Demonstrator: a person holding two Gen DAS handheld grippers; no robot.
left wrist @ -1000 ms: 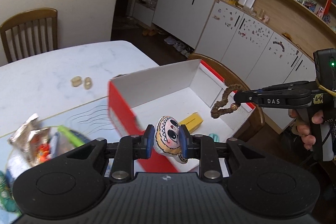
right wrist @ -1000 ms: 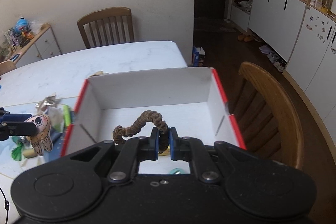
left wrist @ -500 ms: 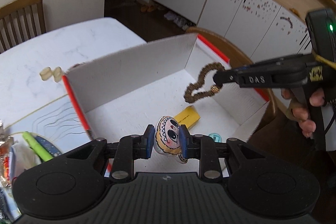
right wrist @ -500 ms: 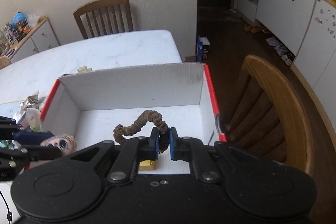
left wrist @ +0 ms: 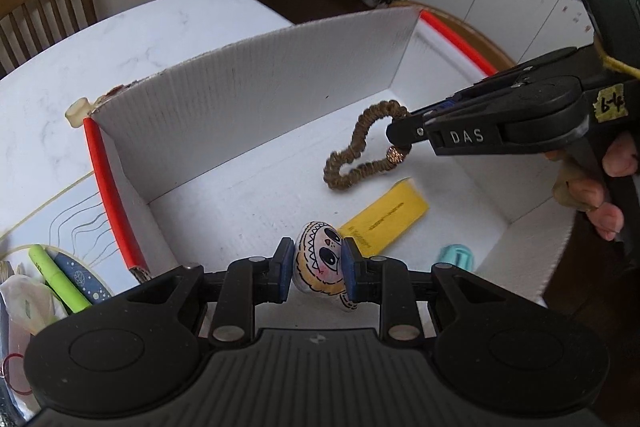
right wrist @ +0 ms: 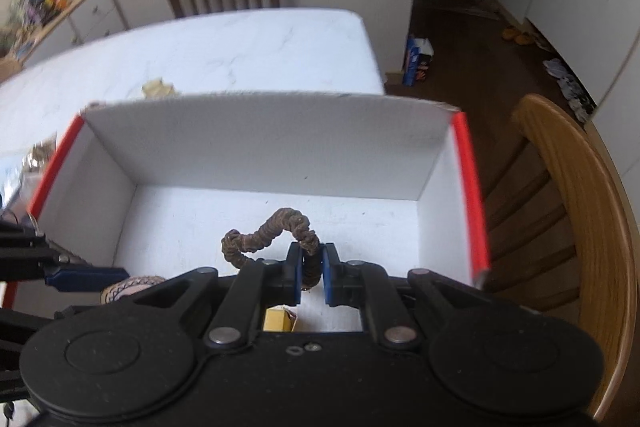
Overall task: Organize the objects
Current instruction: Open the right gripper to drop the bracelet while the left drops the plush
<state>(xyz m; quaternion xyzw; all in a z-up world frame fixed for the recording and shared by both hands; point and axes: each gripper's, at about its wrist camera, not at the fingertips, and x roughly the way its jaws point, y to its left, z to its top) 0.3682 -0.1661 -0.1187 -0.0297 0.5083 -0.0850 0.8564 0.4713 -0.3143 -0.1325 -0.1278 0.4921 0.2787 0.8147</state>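
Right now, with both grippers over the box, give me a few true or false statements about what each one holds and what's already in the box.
1. The left gripper holds a small painted face toy. True.
2. The right gripper is open and empty. False: it is shut on a brown hair tie.
3. A yellow card lies on the floor of the box. True.
4. The box has blue edges. False: they are red.
5. The hair tie lies flat on the box floor. False: it hangs from the gripper.

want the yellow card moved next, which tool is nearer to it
Left. The left tool, gripping the painted face charm, sits beside the flat yellow card; the right tool hangs higher above it.
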